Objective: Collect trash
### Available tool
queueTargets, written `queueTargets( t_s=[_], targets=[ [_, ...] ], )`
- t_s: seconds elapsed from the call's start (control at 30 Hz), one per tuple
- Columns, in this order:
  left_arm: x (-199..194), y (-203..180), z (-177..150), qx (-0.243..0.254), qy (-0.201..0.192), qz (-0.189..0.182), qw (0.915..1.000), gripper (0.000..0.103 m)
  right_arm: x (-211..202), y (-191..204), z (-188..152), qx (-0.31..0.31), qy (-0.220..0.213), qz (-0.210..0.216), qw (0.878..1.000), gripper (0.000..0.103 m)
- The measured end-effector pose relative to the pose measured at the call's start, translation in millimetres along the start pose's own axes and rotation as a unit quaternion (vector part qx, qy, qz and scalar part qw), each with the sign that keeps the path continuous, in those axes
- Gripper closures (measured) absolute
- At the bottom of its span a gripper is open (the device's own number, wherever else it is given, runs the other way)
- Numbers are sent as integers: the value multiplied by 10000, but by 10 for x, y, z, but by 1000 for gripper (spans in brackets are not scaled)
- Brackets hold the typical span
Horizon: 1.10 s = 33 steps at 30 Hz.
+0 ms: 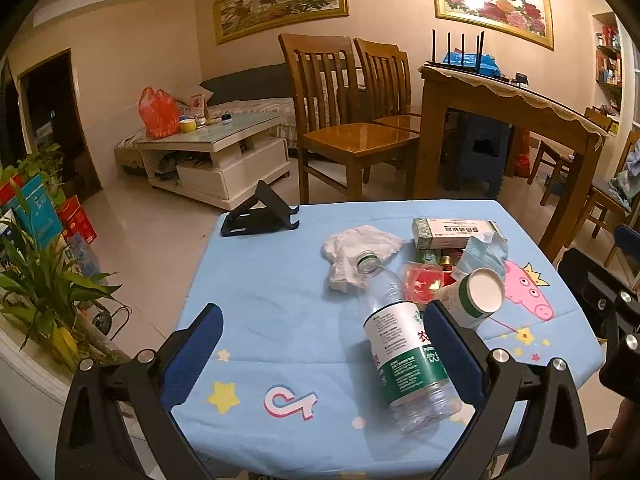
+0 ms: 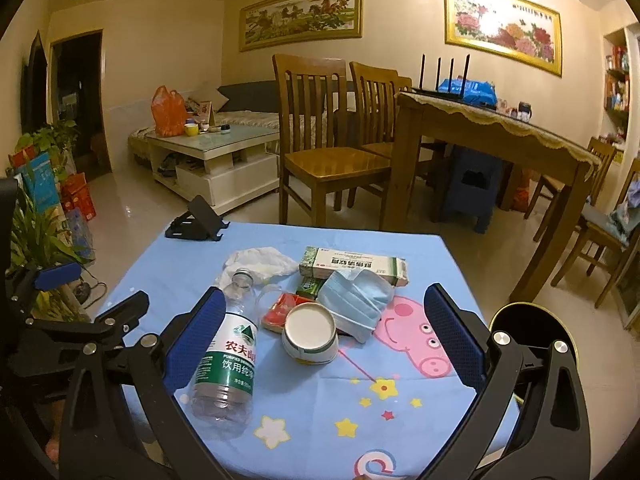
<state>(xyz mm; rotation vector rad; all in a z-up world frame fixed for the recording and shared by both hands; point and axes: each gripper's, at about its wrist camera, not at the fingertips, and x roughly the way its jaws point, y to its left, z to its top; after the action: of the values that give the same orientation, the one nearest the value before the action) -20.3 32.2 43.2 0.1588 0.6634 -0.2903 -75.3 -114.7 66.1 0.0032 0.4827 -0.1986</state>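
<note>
On the blue cartoon tablecloth (image 1: 272,320) lies trash: an empty clear water bottle (image 1: 404,352) on its side with no cap, a crumpled white tissue (image 1: 356,248), a tipped paper cup (image 1: 476,292), a red plastic piece (image 1: 422,280), a blue face mask (image 1: 484,252) and a green-white medicine box (image 1: 452,232). My left gripper (image 1: 324,332) is open and empty, its right finger beside the bottle. In the right wrist view my right gripper (image 2: 324,324) is open and empty above the cup (image 2: 310,332), bottle (image 2: 228,360), mask (image 2: 356,300), box (image 2: 352,268) and tissue (image 2: 260,260).
A black phone stand (image 1: 260,216) sits at the table's far left corner. Behind are wooden chairs (image 1: 344,120), a wooden dining table (image 1: 508,108) and a white coffee table (image 1: 216,152). Potted plants and boxes (image 1: 36,240) stand at left. A round dark bin (image 2: 532,328) is at the table's right.
</note>
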Motion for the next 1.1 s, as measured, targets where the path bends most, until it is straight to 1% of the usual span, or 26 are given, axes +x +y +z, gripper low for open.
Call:
queueTargets(
  t_s=[0.1, 0.13, 0.57, 1.1],
  targets=[
    [6, 7, 5, -20, 16, -36, 10000, 6, 0, 16, -8, -1, 14, 4, 10000, 5],
    [-6, 61, -20, -26, 19, -40, 10000, 6, 3, 16, -8, 5, 26, 10, 10000, 5],
    [14, 76, -67, -44, 77, 144, 9999, 6, 42, -21, -52, 123, 158, 20, 9998, 5],
    [17, 96, -63, -72, 78, 144, 9998, 6, 119, -48, -78, 190, 254, 16, 9995, 5]
  ],
)
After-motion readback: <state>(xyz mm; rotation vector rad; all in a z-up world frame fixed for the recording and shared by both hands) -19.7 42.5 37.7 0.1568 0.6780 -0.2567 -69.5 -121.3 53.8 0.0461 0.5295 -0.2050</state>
